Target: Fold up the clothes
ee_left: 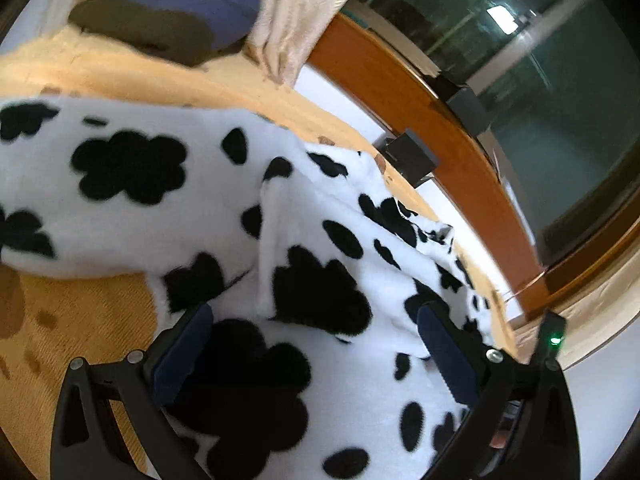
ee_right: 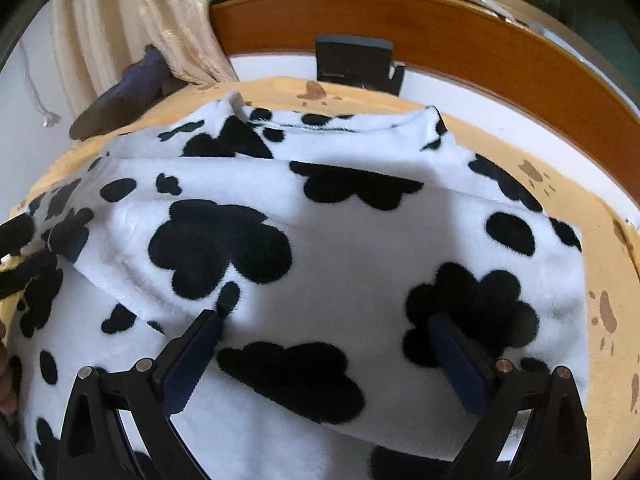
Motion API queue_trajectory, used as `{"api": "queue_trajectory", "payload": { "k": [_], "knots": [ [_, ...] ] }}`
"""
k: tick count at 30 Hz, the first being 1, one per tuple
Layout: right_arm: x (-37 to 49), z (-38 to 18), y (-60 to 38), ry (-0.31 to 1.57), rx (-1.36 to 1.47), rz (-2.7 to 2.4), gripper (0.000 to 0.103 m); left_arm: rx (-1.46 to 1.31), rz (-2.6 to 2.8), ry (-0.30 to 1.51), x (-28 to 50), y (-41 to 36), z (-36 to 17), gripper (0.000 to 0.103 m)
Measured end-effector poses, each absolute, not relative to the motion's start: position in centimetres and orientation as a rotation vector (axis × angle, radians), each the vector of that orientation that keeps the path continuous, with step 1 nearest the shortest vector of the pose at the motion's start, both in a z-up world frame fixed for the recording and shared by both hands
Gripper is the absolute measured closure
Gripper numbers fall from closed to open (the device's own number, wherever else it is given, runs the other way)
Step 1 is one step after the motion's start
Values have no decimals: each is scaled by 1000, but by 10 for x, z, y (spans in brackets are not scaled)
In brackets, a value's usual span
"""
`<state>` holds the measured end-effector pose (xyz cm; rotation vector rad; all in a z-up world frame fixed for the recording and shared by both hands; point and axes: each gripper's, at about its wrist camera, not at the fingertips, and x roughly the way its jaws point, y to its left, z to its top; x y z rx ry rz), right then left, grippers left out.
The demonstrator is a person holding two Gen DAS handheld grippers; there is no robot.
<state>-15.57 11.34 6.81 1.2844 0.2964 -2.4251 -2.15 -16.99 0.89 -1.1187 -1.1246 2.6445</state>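
A fluffy white garment with black cow-print blotches [ee_right: 344, 248] lies spread on an orange cloth-covered surface [ee_right: 600, 264], partly folded, with its collar at the far edge. The right gripper [ee_right: 324, 320] hovers over the middle of the garment, jaws wide apart, nothing between them. In the left wrist view the same cow-print garment [ee_left: 320, 264] lies bunched, a folded flap running across it. The left gripper [ee_left: 314, 316] is open just above the fabric, with the fleece showing between its fingers.
A dark blue and brown folded garment [ee_left: 180, 20] lies at the far edge by a cream curtain [ee_left: 296, 20]. A wooden frame [ee_right: 480, 40] with dark clamps [ee_right: 356, 64] borders the surface, and a dark window [ee_left: 540, 80] lies beyond. The orange cloth [ee_left: 72, 320] shows brown prints.
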Motion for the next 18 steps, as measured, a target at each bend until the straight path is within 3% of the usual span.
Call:
{"api": "queue_trajectory", "payload": {
  "k": [4, 8, 14, 18],
  "knots": [
    [-157, 79, 107, 182, 1429, -2474, 0, -1068, 2640, -1184, -2, -191, 16, 0],
    [-139, 104, 66, 83, 1266, -2414, 0, -948, 2728, -1262, 36, -225, 25, 0],
    [-86, 126, -67, 336, 924, -2125, 0, -780, 2911, -1400, 124, -265, 18, 0],
    [-43, 123, -145, 374, 825, -1878, 0, -744, 3009, -1477, 165, -299, 15, 0]
  ]
}}
